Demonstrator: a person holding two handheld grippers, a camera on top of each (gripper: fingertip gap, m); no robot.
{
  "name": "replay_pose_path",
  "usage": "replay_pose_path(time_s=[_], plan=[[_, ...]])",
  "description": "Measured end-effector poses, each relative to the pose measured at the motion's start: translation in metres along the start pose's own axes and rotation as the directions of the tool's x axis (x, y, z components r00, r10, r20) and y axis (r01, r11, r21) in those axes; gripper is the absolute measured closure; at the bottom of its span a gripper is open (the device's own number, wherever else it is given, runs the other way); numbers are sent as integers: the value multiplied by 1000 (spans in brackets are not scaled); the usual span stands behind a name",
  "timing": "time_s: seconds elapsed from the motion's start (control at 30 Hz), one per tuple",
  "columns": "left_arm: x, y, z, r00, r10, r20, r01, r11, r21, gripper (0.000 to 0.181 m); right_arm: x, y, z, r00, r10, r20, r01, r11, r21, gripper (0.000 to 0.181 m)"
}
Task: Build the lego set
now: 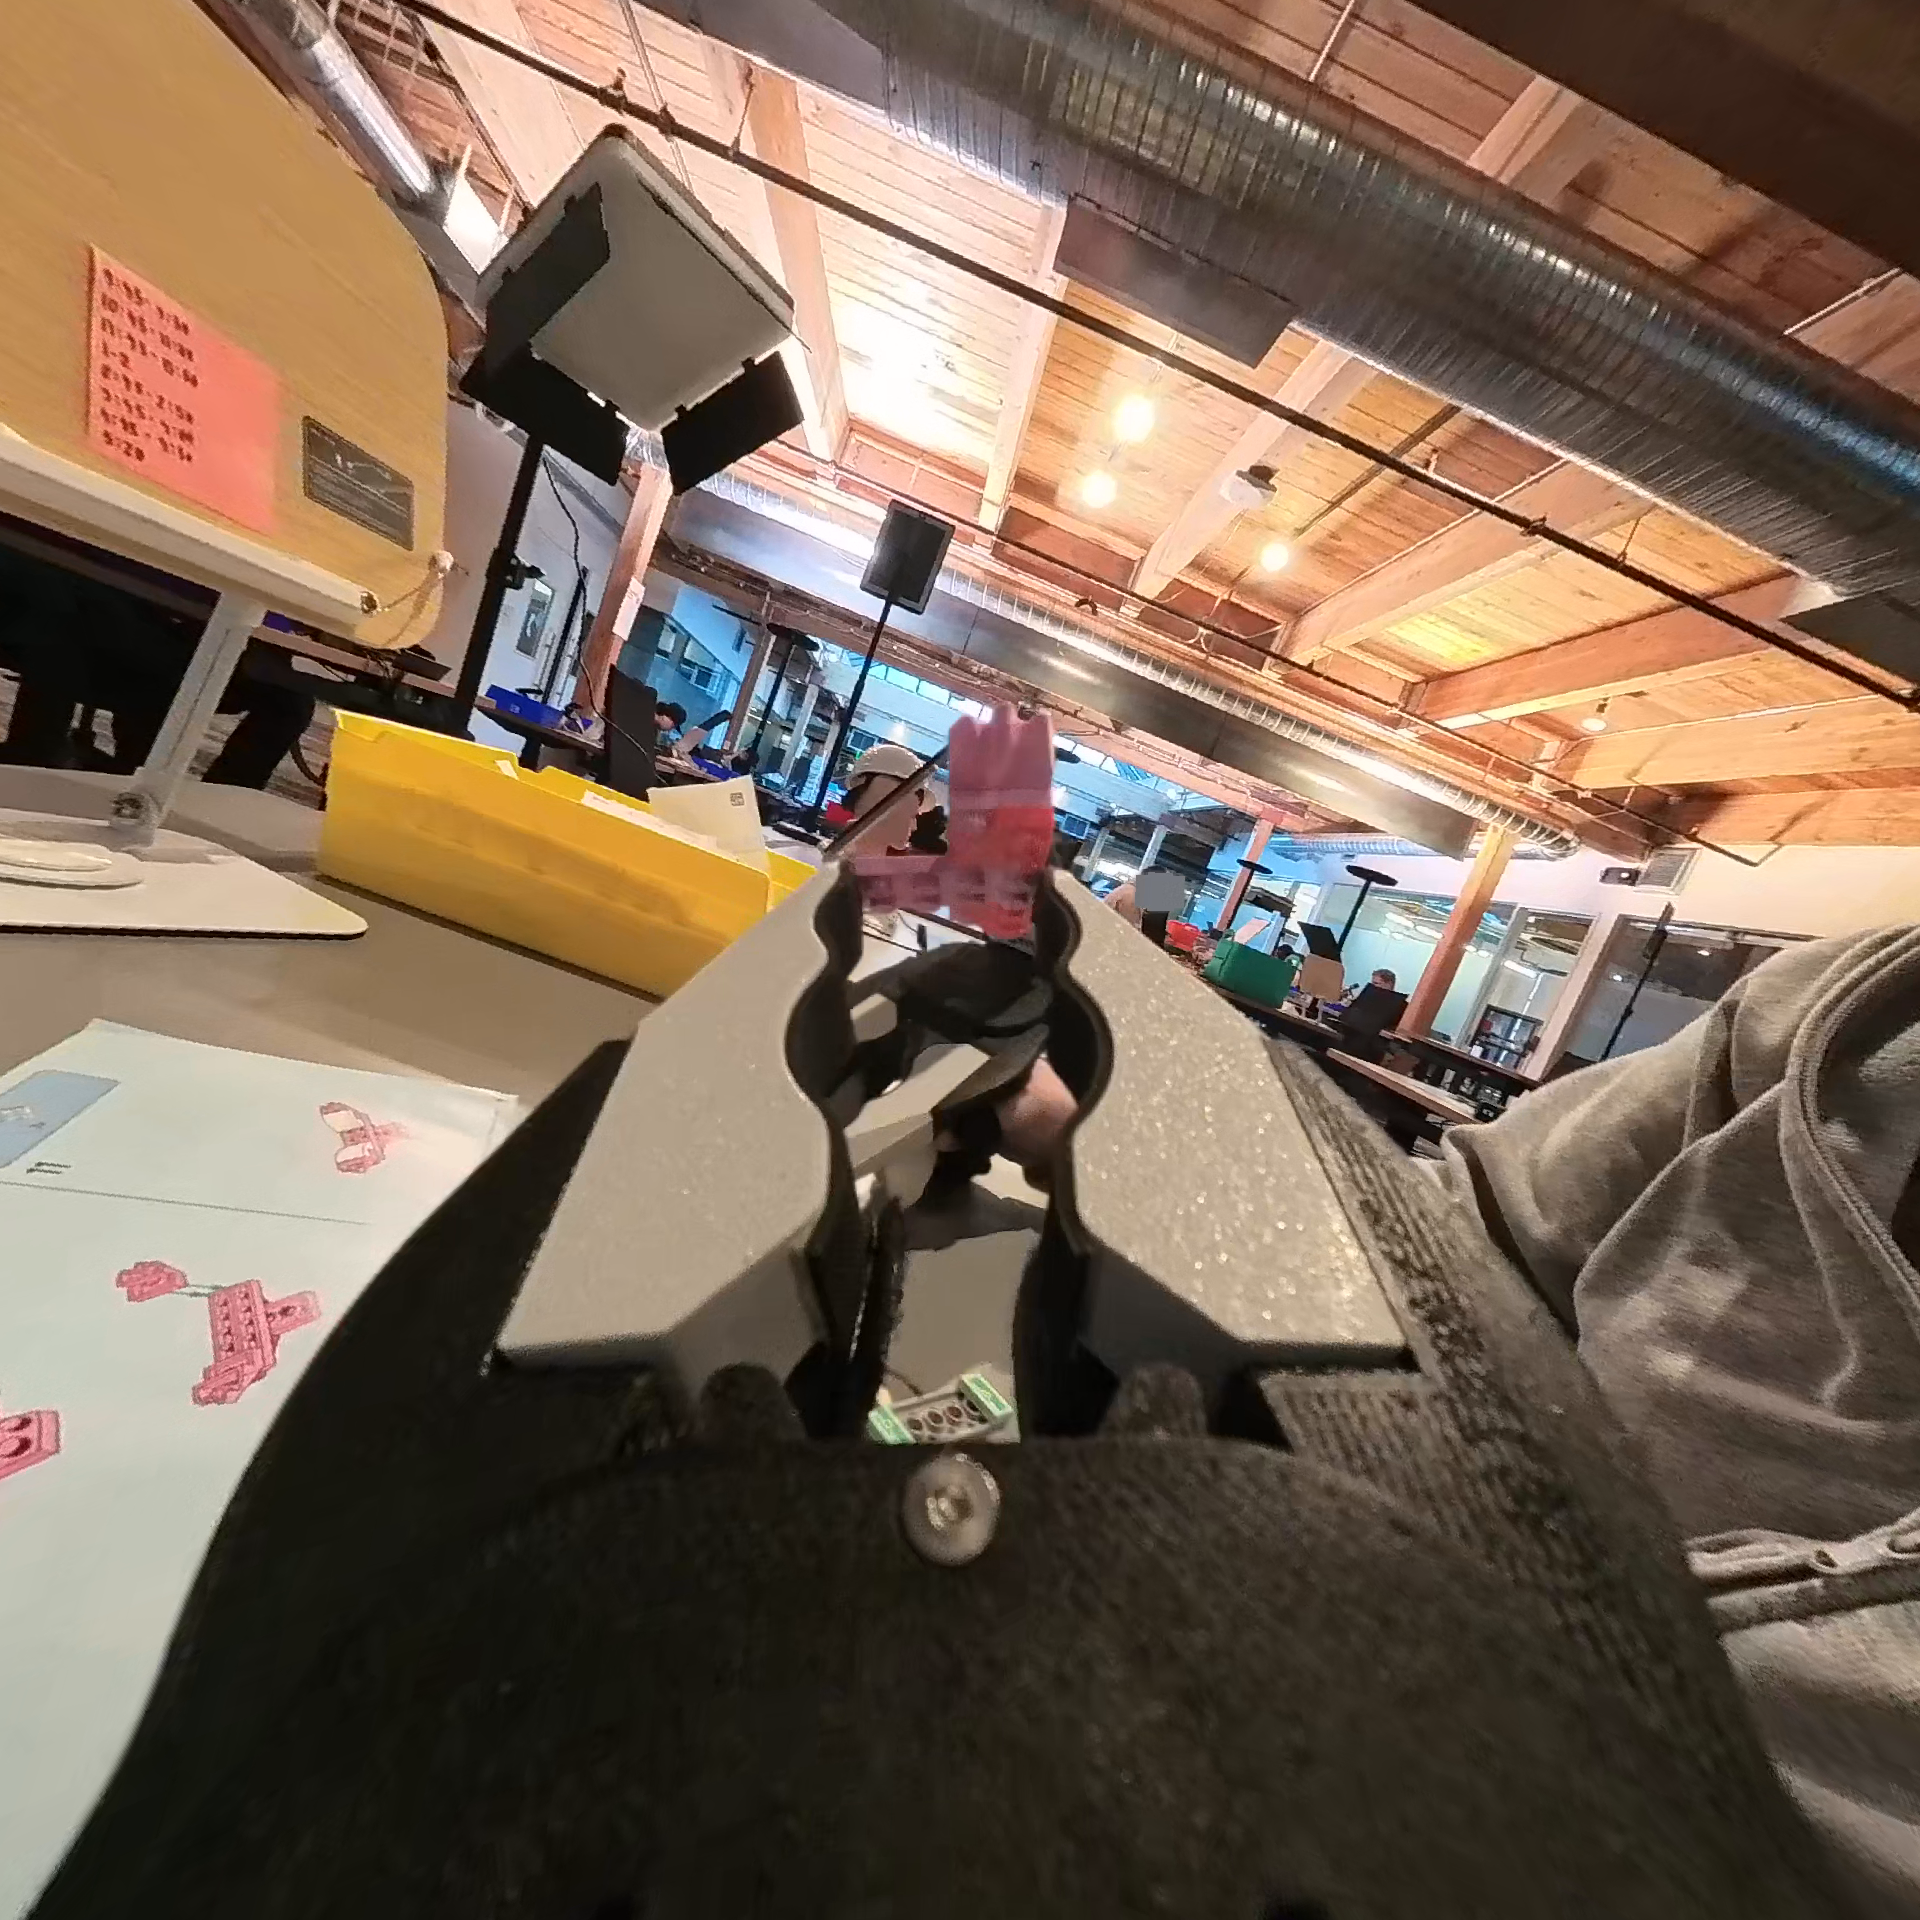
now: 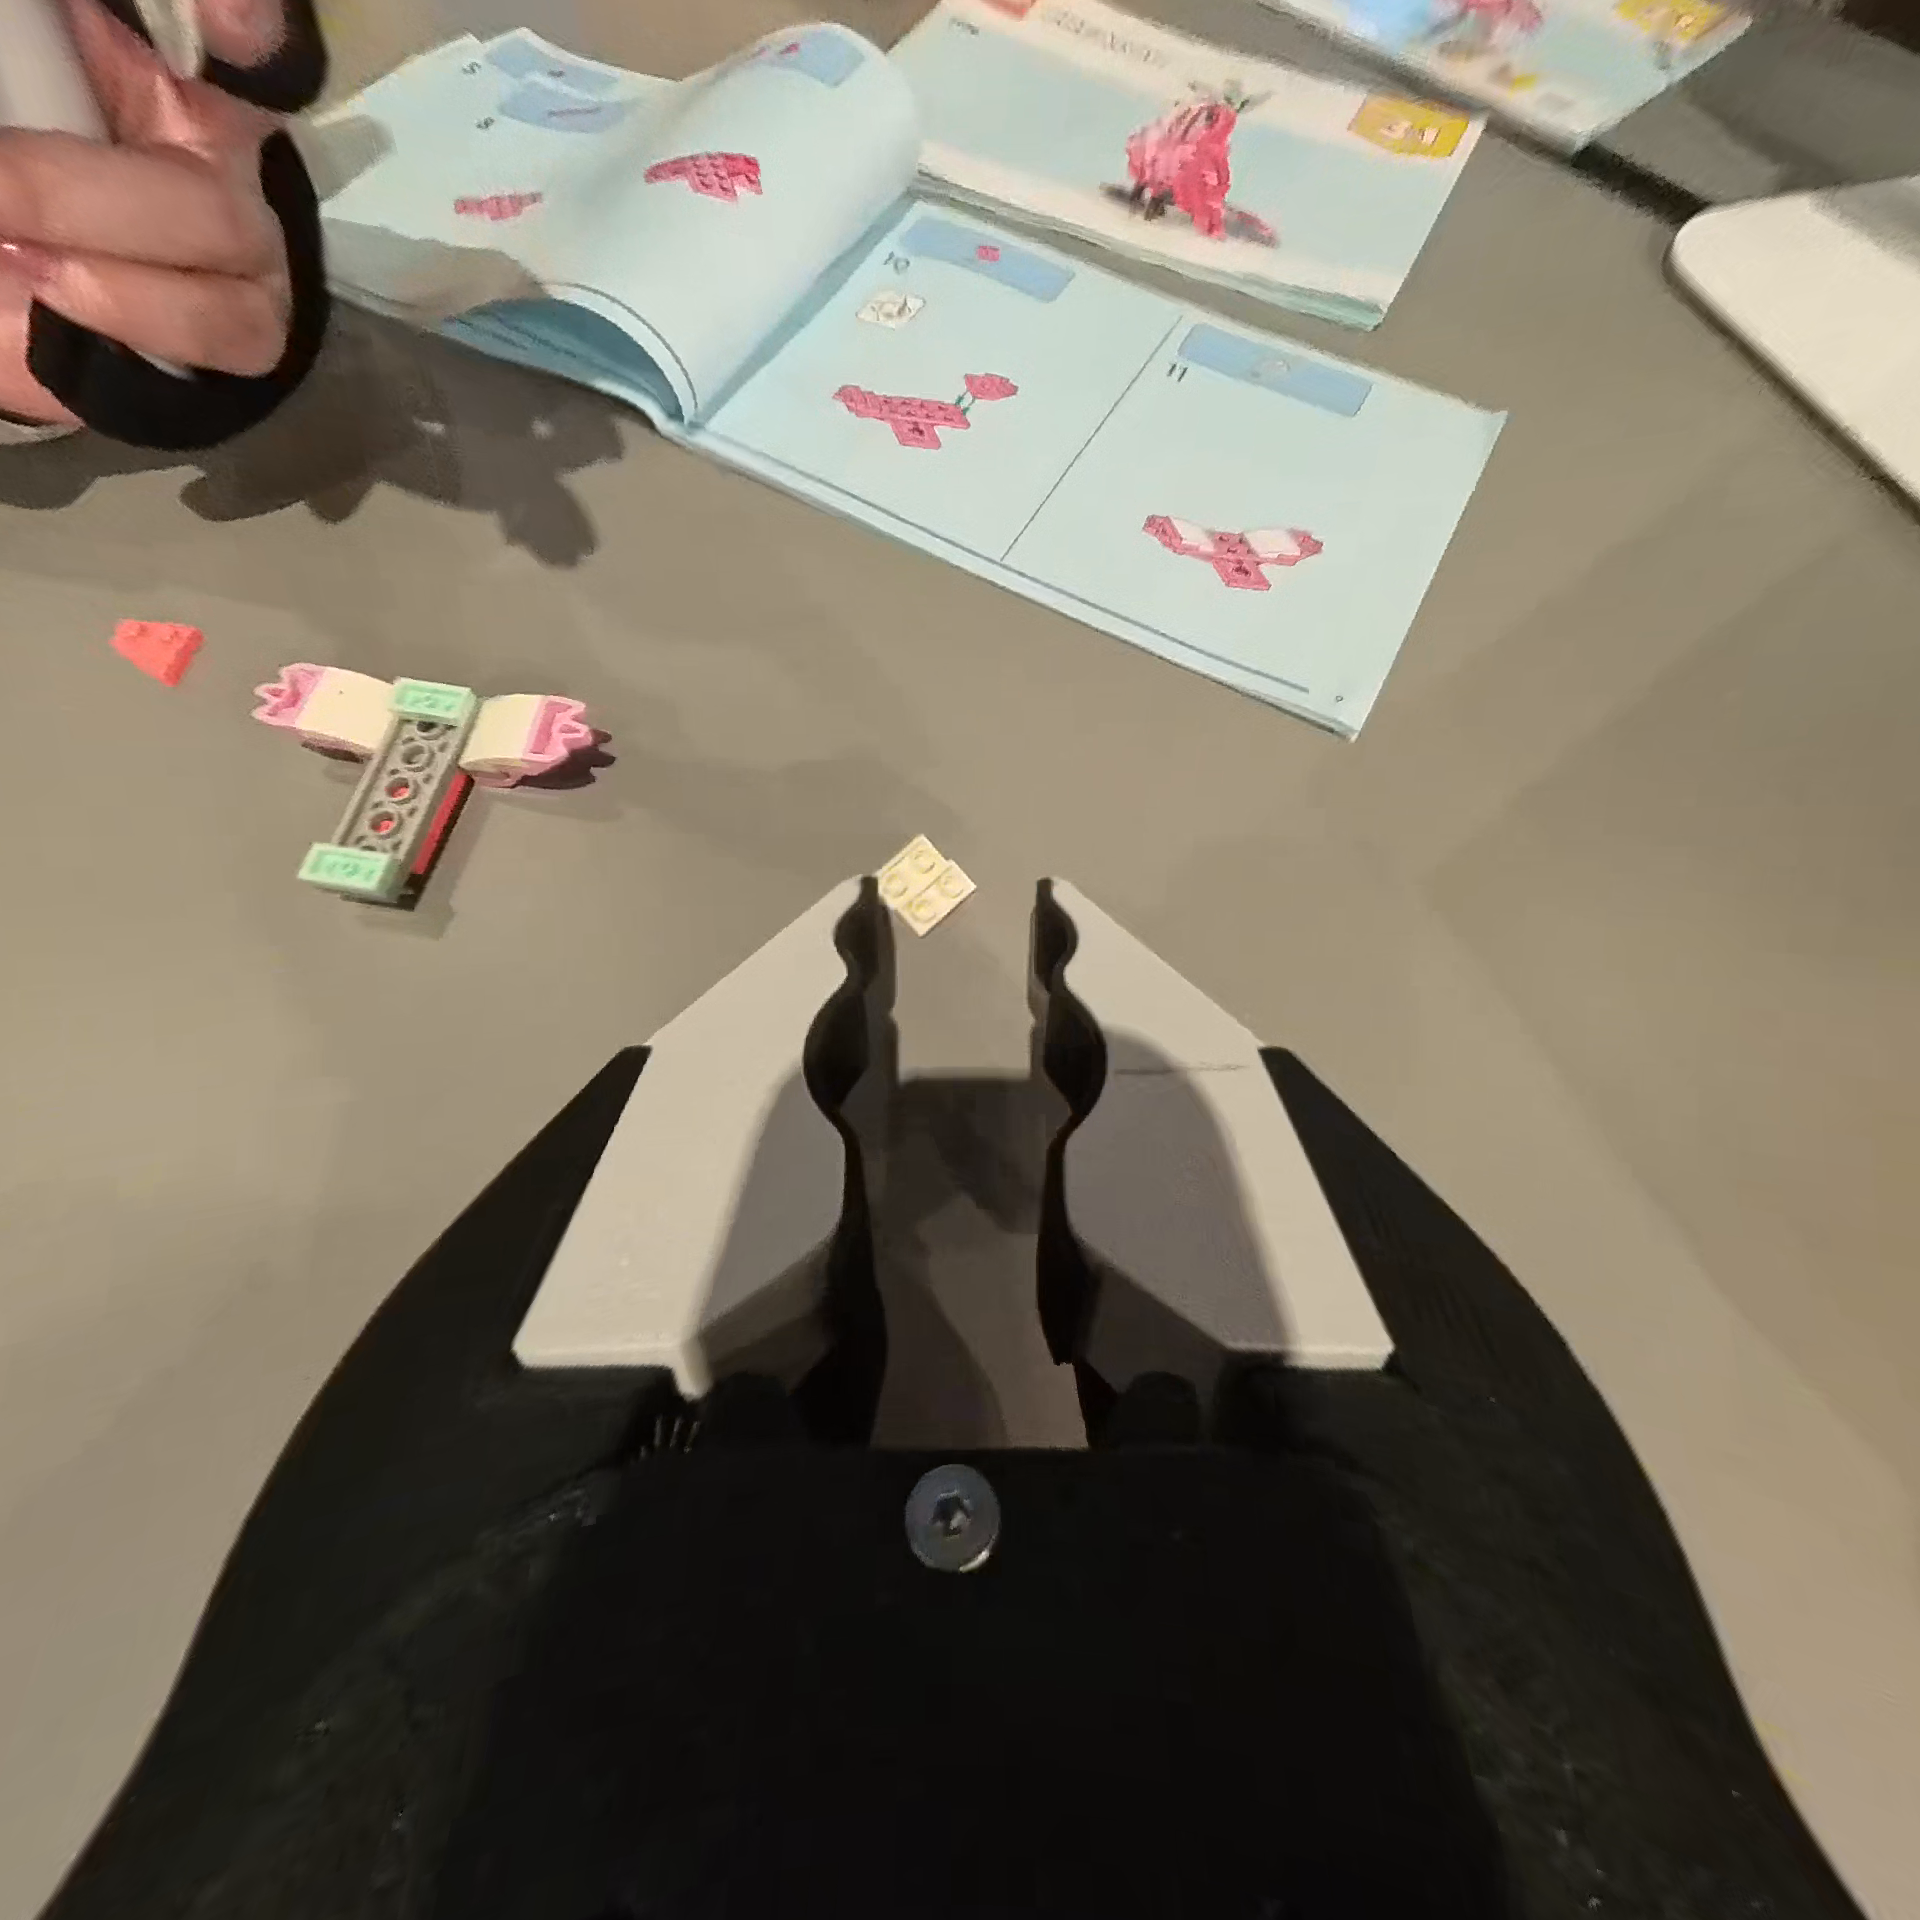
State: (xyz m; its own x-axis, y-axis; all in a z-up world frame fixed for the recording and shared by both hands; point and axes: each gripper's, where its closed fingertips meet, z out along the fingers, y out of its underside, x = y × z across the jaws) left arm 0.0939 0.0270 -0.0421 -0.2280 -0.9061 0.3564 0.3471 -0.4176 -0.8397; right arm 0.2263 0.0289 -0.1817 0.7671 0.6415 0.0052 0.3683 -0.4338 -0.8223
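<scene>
My left gripper is shut on a pink lego assembly and holds it up in the air, tilted toward the ceiling. My right gripper is open just above the grey table, with a small cream corner plate lying right at its fingertips, nearer the left finger. A built piece with a grey plate, mint ends and white-pink wings lies upside down on the table to the left; part of it also shows low in the left wrist view. A loose red wedge piece lies farther left.
An open light-blue instruction booklet lies ahead of the right gripper, also in the left wrist view. A hand is at top left. A yellow bin stands behind. A white pad is at right. A grey sleeve is close right. There is about 20 cm between the tips of the two grippers.
</scene>
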Motion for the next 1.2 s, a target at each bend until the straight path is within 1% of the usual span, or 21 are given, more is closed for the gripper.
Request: replay_pose_path(time_s=[0.03,0.1,0.27,0.4,0.53,0.63,0.73,0.83,0.9,0.97,1.13,1.2], plan=[[0,1,0,1000,-4,-4,4,1000,-5,149,-1,3,3,1000,9,10,-9,1000,-27,153],[0,3,1,1000,-12,-6,12,1000,-12,149,-1,7,6,1000,-13,-10,12,998,-62,150],[0,6,2,1000,-25,-12,24,999,-21,149,-4,6,5,996,-71,-47,68,996,-54,157],[6,11,6,999,-43,-32,42,998,-38,149,-10,4,6,987,-153,-57,150,987,-49,155],[13,19,10,997,-55,-61,50,996,-71,149,-24,-2,10,948,-316,43,316,949,4,153],[15,21,11,996,-53,-70,47,996,-81,149,-26,-2,13,926,-350,140,351,936,19,150],[13,17,8,996,-54,-68,49,996,-69,149,-21,0,13,906,-373,199,386,922,-32,147],[11,12,6,996,-66,-67,63,997,-50,149,-22,2,13,874,-399,276,444,887,-128,149],[11,12,6,994,-79,-70,76,996,-47,149,-17,3,14,857,-417,304,485,851,-200,151],[11,13,6,994,-84,-74,80,995,-52,149,-6,3,15,840,-452,299,529,805,-269,155],[13,15,7,994,-77,-80,72,995,-65,149,-7,7,14,825,-406,393,545,757,-361,157],[13,15,7,993,-80,-82,75,995,-66,149,-10,9,14,827,-372,422,535,750,-388,163]])
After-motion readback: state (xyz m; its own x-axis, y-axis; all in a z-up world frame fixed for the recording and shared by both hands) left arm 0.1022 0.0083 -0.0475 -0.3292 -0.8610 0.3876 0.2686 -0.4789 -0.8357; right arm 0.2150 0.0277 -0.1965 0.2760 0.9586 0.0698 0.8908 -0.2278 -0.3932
